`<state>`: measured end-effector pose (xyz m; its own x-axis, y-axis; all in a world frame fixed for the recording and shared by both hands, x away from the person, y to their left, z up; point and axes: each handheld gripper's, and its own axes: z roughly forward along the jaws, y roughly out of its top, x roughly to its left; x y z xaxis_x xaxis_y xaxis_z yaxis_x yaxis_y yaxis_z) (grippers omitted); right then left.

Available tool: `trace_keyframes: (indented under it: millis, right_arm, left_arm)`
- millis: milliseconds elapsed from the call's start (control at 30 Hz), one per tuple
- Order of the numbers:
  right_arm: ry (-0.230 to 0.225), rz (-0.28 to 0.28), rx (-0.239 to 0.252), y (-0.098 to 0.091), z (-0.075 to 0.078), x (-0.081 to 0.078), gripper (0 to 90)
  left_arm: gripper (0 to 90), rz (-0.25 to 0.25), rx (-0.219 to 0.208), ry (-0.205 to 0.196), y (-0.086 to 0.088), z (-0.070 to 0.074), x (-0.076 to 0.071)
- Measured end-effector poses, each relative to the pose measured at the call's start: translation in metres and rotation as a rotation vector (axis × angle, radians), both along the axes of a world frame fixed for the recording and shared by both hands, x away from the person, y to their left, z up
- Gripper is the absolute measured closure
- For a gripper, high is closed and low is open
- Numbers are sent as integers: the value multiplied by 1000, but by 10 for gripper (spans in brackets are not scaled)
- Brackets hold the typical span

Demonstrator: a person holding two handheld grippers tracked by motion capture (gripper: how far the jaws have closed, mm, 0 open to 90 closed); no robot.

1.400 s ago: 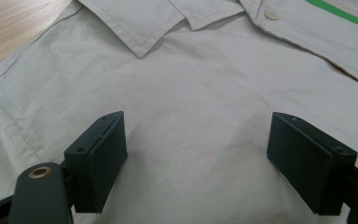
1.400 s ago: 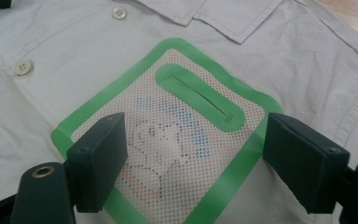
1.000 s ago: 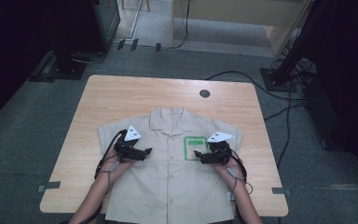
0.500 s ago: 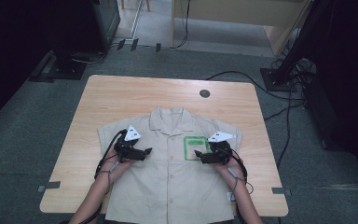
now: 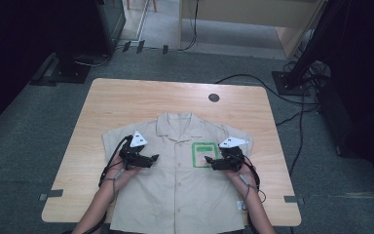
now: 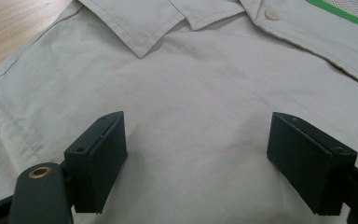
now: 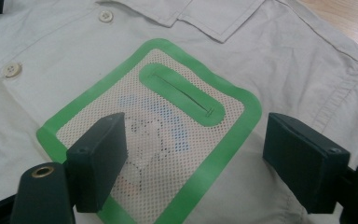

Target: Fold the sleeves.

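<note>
While lying flat and buttoned, front up, across the near half of the table (image 5: 126, 97): beige shirt (image 5: 177, 195), reaching with its hem to the near edge and pointing its collar (image 5: 174, 124) away from the person; carrying a green-edged mesh pocket (image 5: 204, 153) on one chest panel. Hovering low over that pocket with the right gripper (image 5: 208, 161), jaws standing wide apart and gripping nothing; straddling the pocket's green border (image 7: 233, 135) in the right gripper view, seemingly just above the cloth, contact being hard to judge. Hanging over the opposite chest panel with the left gripper (image 5: 153, 158), jaws likewise spread and empty, plain cloth showing between them below the collar. Changing hardly at all against the pictures of a second and half a second earlier: both grippers keeping the same spots, shirt lying unshifted; probably pausing before a first pinch, so any folding or smoothing not yet begun. Sitting beyond the collar, well apart from the shirt: small dark round insert (image 5: 214, 97) in the table; trailing over the grey floor beyond, black cables (image 5: 253, 78).
</note>
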<state>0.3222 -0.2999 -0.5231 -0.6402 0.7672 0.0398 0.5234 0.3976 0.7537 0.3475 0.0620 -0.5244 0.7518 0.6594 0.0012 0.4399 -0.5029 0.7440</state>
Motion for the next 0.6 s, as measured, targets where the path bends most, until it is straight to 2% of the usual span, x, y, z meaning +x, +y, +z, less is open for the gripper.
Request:
trace_keyframes:
  millis: [600]
  right_arm:
    - [-9, -4, 6, -6, 0, 2, 213]
  left_arm:
    - [199, 0, 0, 0, 0, 0, 0]
